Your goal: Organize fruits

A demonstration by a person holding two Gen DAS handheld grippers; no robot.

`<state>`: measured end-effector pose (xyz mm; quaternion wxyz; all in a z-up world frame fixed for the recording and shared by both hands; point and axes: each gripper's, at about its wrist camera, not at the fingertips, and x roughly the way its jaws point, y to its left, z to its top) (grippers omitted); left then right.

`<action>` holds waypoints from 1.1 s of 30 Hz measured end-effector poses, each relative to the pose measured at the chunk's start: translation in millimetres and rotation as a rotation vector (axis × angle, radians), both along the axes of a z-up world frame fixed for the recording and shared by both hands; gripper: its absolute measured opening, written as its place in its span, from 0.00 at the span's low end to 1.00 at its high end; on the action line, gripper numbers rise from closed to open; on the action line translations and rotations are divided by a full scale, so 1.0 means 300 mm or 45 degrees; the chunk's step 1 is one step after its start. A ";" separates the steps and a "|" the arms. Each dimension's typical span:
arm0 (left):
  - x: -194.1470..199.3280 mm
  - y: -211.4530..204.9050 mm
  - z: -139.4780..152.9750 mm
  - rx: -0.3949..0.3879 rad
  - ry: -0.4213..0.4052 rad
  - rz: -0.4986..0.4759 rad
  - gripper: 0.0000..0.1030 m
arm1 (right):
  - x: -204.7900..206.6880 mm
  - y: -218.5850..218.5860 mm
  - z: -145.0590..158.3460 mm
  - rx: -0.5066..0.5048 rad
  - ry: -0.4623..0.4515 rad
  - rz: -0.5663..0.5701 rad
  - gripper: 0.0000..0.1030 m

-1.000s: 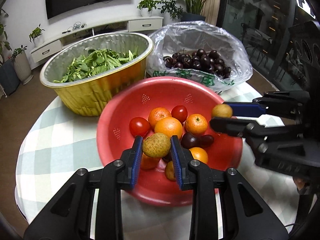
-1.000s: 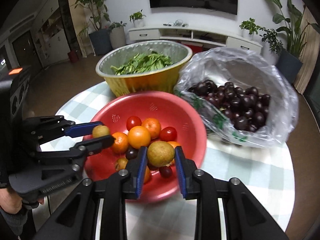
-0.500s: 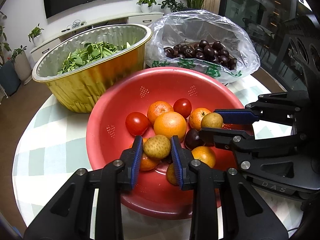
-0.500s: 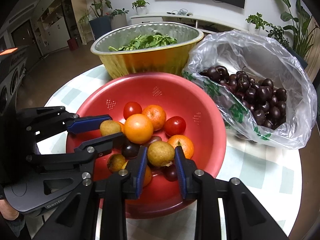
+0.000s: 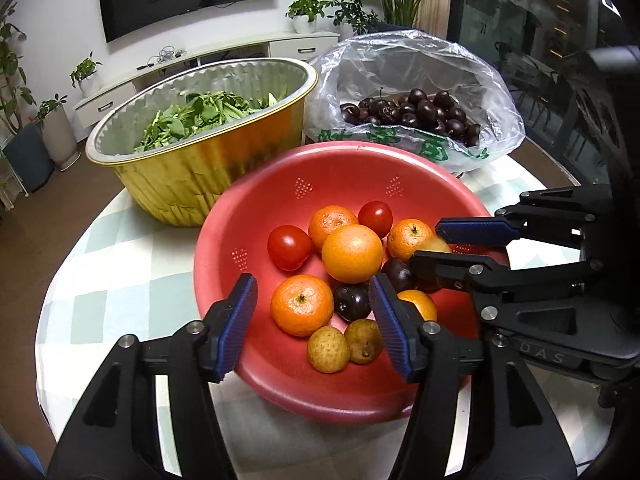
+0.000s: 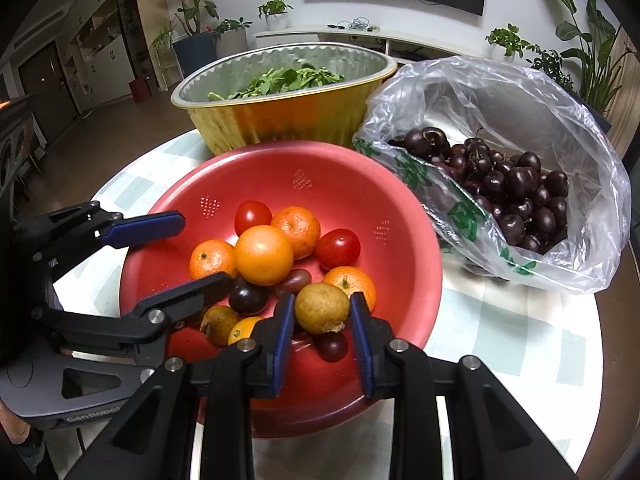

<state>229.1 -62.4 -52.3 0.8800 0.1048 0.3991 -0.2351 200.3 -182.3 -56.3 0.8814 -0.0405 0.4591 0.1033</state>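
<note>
Left tool (image 5: 312, 316) opening over red bowl (image 5: 248, 216); checked tablecloth (image 5: 120, 264), living room.

The red colander (image 5: 248, 240) is crowded with fruit at its middle; bare wall is left at its far side. Its back is blocked by the gold foil pan (image 5: 192, 176) and the cherry bag (image 5: 420, 80). The near checked tablecloth (image 6: 520, 340) is left open.

Right gripper (image 5: 436, 246) body: "DAS" in raised letters.
My left gripper (image 6: 192, 248) body: "GenRobot", end cut off.
Plastic bag (image 6: 520, 128) print: green, unreadable.
</note>
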 end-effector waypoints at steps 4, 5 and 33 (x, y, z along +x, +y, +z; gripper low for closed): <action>-0.038 0.034 0.038 -0.019 -0.055 0.042 0.80 | -0.015 -0.007 0.013 0.017 -0.013 -0.003 0.38; -0.052 0.044 0.054 -0.020 -0.086 0.061 0.85 | -0.017 -0.008 0.019 0.018 -0.018 -0.007 0.42; -0.693 0.220 0.373 -0.109 -0.421 0.510 1.00 | -0.627 -0.078 0.329 0.102 -0.597 -0.237 1.00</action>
